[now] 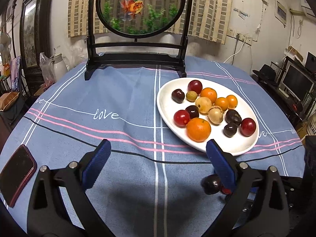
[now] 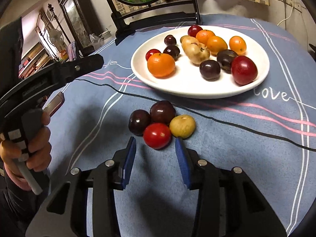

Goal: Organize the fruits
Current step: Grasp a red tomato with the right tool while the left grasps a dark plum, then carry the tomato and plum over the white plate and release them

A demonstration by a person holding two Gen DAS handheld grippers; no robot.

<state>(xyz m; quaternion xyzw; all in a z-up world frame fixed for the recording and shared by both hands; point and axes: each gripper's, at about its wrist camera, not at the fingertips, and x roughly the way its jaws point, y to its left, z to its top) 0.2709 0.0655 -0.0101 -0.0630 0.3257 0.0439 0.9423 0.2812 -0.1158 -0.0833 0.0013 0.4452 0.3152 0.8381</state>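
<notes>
Hovering low over the blue tablecloth (image 2: 227, 148), the right gripper (image 2: 156, 150) had its two blue fingers apart and held nothing. The red fruit (image 2: 157, 135) lay directly at 12 o'clock from it, just beyond the fingertips and almost centred on the gap between them. It was the nearest piece of a small cluster on the cloth: two dark plums (image 2: 139, 122) touched it at about 11 and 12 o'clock, and a yellow fruit (image 2: 182, 126) touched it at 1 o'clock. The red fruit was nearly round, so I saw no long axis to line up with. The white plate (image 2: 189, 90) with the other fruits stood farther out at 12 o'clock, apart from the cluster.

The left gripper (image 1: 158, 152) also had its fingers wide apart and empty; in its view the cluster showed only partly, low at 4 o'clock behind its right finger. So the right hand seemed nearer and better aligned. The close neighbours probably leave little room for the fingertips.
</notes>
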